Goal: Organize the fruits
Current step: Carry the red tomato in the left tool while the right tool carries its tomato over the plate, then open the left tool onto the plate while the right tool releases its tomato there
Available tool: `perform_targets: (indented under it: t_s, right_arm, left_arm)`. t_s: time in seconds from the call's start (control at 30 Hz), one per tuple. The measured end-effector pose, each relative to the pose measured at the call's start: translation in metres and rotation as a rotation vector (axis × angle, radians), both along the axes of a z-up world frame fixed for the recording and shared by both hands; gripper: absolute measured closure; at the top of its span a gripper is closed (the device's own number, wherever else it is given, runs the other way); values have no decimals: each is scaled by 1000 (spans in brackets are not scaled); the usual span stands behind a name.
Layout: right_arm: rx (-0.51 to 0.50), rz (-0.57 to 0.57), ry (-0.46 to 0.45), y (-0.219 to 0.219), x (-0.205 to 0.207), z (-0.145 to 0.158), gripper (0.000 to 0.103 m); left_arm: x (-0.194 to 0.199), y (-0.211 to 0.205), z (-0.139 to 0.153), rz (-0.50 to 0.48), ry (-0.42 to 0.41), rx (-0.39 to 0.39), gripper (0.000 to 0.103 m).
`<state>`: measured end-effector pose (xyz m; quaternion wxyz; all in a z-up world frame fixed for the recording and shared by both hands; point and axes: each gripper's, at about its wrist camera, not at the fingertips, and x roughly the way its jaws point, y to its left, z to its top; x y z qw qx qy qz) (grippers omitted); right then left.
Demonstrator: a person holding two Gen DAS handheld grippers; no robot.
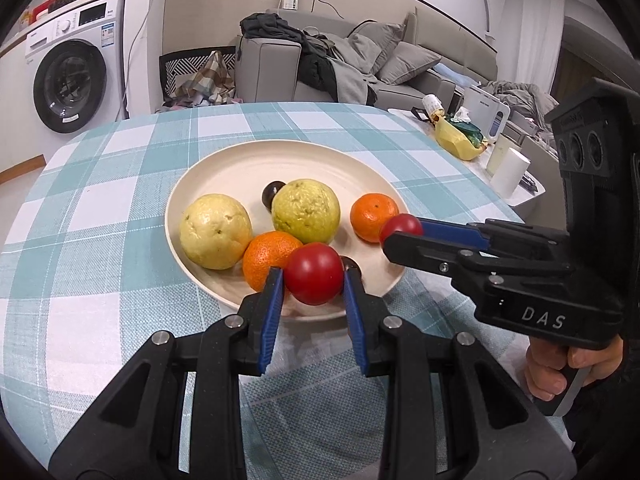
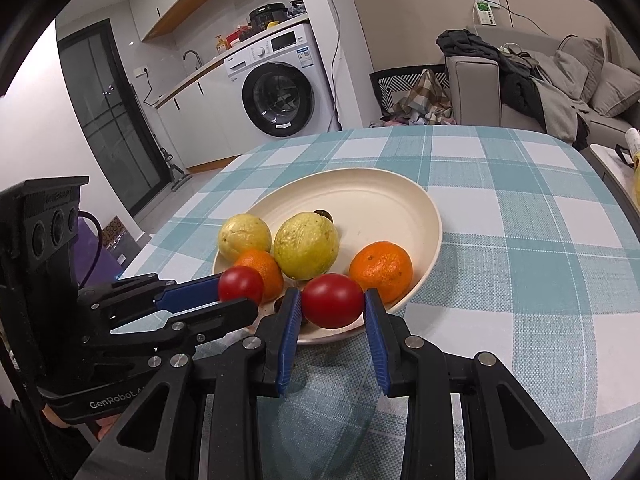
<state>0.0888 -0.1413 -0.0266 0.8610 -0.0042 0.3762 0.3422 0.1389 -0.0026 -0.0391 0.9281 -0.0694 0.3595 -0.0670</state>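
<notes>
nearest the left wrist lens, the left gripper (image 1: pixel 314 280) is clamped on a red tomato (image 1: pixel 314 279), its blue pads (image 1: pixel 272 300) pressing the fruit's two sides at about its widest girth. the tomato hangs over the near rim of the cream plate (image 1: pixel 224 168), just in front of an orange (image 1: pixel 268 258) and beside a small dark fruit (image 1: pixel 352 263) that is mostly hidden.

the right gripper (image 2: pixel 333 300) likewise holds a second red tomato (image 2: pixel 332 300) between its pads, low over the plate's near edge and close to another orange (image 2: pixel 381 270). two pale yellow-green guavas (image 1: pixel 306 210) sit further back on the plate, with another dark fruit (image 1: pixel 273 194) behind them. the plate rests on a table with a checked cloth (image 1: pixel 120 184).

the tomatoes look smooth, glossy and light, so probably slippery and easy to bruise or split if squeezed hard. a hold across the middle, as now, seems the safest; nearer the top or bottom the round skin could squirt out of the pads. a gentle, steady squeeze should be enough. the guavas look heavier and firmer, with rougher skin, and would need wider jaws. the oranges' dimpled peel should give good friction.
</notes>
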Motion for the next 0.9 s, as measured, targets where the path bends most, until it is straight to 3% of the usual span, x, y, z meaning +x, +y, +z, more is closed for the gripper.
perform_targets:
  t_s: [0.9]
  right_arm:
    - [-15,-7,-4,2,2,-4,69]
  left_arm:
    - [2,15,1,77,-9,0,76]
